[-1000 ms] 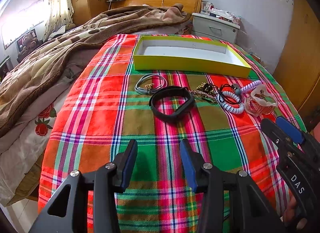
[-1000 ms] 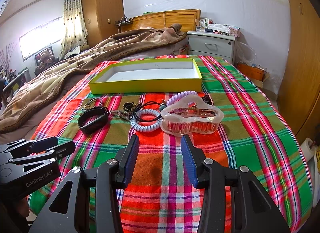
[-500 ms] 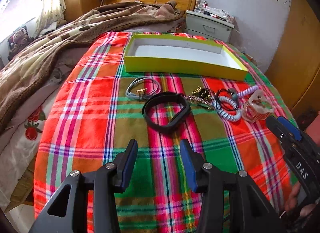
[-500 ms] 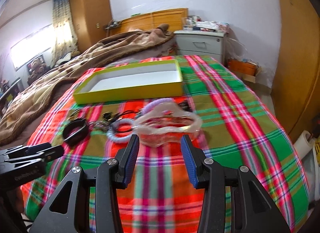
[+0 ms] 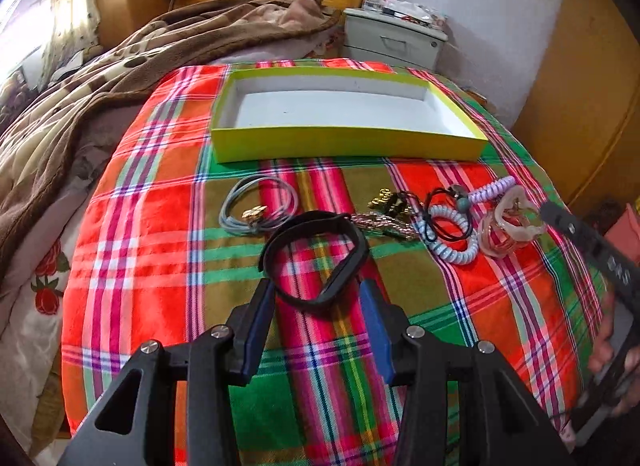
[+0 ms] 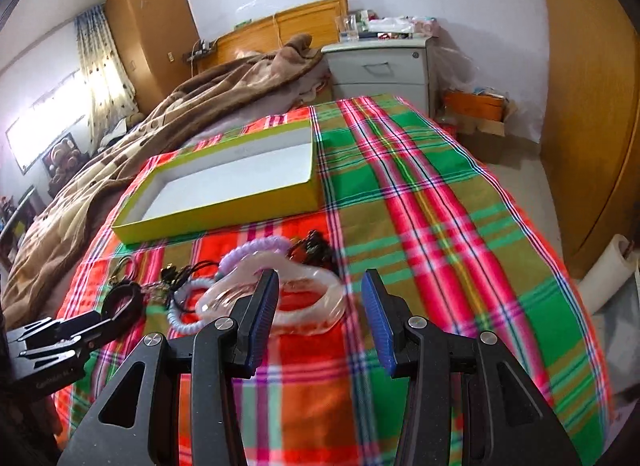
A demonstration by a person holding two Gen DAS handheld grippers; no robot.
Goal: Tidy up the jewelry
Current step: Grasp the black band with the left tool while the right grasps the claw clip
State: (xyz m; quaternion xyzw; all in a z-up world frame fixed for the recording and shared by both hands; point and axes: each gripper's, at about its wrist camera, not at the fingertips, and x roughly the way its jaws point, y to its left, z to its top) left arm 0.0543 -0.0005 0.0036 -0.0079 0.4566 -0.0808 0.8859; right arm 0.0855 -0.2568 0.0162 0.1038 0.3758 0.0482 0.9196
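Note:
A yellow-green tray with a white floor stands empty on the plaid cloth; it shows in the right wrist view too. In front of it lie a grey cord bracelet, a black band, a gold chain, a white coil tie and a pink hair claw. My left gripper is open, its tips on either side of the black band's near end. My right gripper is open just right of the pink claw.
A brown blanket is heaped on the bed at left. A grey nightstand stands behind the bed. A wooden wardrobe is at right. The plaid cloth stretches right of the tray.
My left gripper has moved forward to the black band. My right gripper has moved forward and swung right, so the pink claw now lies by its left finger.

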